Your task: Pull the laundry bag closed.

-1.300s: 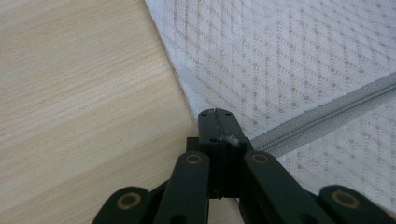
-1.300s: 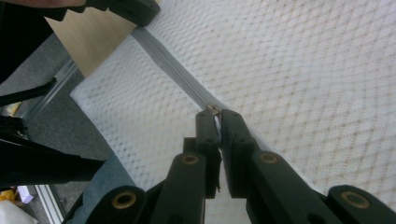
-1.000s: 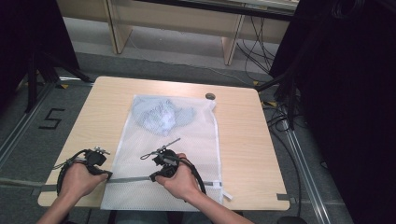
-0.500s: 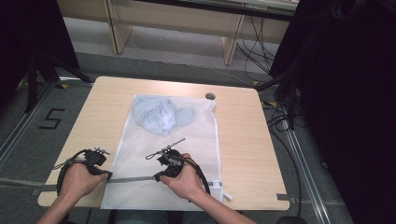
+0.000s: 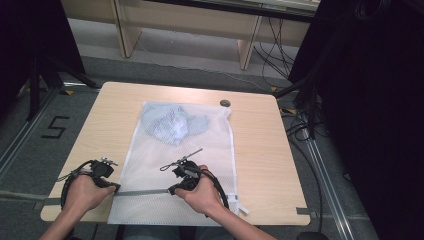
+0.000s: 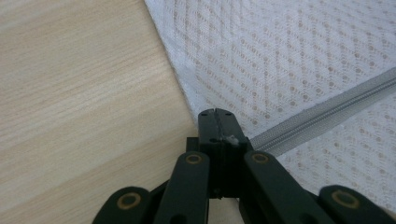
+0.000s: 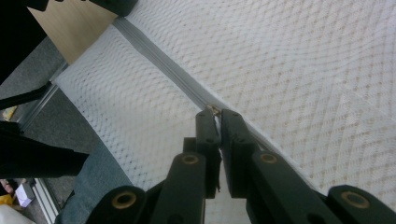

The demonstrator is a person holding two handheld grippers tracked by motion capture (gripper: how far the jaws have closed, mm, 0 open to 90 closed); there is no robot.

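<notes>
Mesh bag (image 5: 180, 165): white laundry bag, lies flat on the table, reaching from under both our grippers to well ahead of them; pale blue garment (image 5: 172, 122) already inside, bunched at the far end.
Zipper (image 5: 142, 191): grey strip across the near end, running btwn our two grippers.
Left gripper (image 6: 217, 122): jaws pressed together on the bag's edge right at the zipper's end, pinning it.
Right gripper (image 7: 215, 114): jaws closed, pinching a small metal bit at the tips, we judge it's the zipper pull (image 7: 212, 110); sits partway along the strip.
Progress: clothes loaded, done; zip in hand. We can't tell which stretch is closed vs open, so approx mid-run at best.
Left to do: pull slider to the end, let go.
Table (image 5: 110, 115): light wood, small dark round thing (image 5: 225, 103) at the far edge beyond the right gripper.
Room: grey floor w/ a taped "5" (image 5: 55, 127) off to the left gripper's side, cables (image 5: 300, 125) and dark curtains (image 5: 370, 100) to the right, wooden furniture legs (image 5: 248, 47) behind.
</notes>
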